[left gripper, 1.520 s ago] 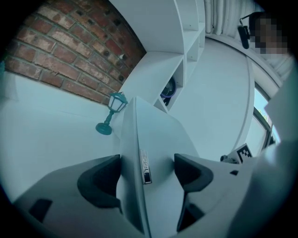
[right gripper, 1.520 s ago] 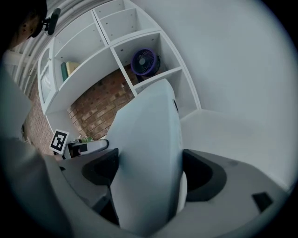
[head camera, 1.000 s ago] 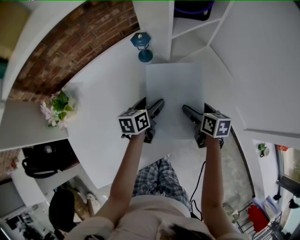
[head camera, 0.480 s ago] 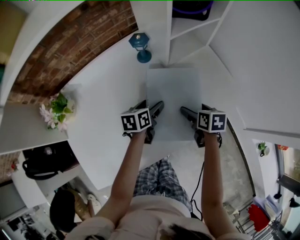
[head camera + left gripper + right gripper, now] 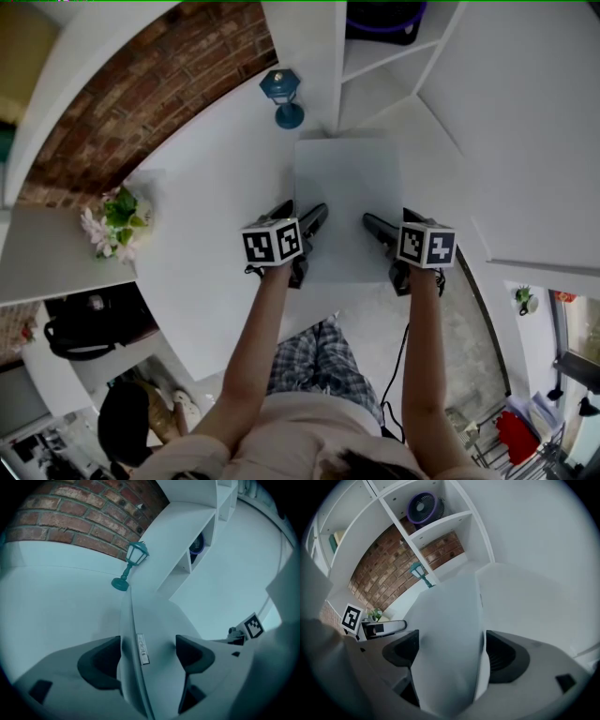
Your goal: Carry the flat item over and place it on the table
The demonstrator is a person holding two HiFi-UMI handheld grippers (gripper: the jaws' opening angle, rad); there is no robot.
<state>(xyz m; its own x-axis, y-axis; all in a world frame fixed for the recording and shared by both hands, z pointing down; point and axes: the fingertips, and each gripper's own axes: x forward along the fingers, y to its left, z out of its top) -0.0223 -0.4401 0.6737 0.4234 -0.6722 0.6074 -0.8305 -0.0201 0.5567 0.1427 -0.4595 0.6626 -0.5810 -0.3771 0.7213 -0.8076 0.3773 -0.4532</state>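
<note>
Grey jaws of the left gripper (image 5: 300,216) and the right gripper (image 5: 394,227) are each pinching the near edge of the flat pale-grey rectangular panel (image 5: 349,183). The two are sharing its weight and holding it over the white table (image 5: 206,197). Just beyond its far edge, a small blue lantern (image 5: 284,94) and a white shelf unit (image 5: 370,70) are limiting forward travel.

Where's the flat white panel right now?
Head view, centre: the flat white panel is held at its near edge by the left gripper and right gripper, over the white table, its far edge just short of the blue lantern.
</note>
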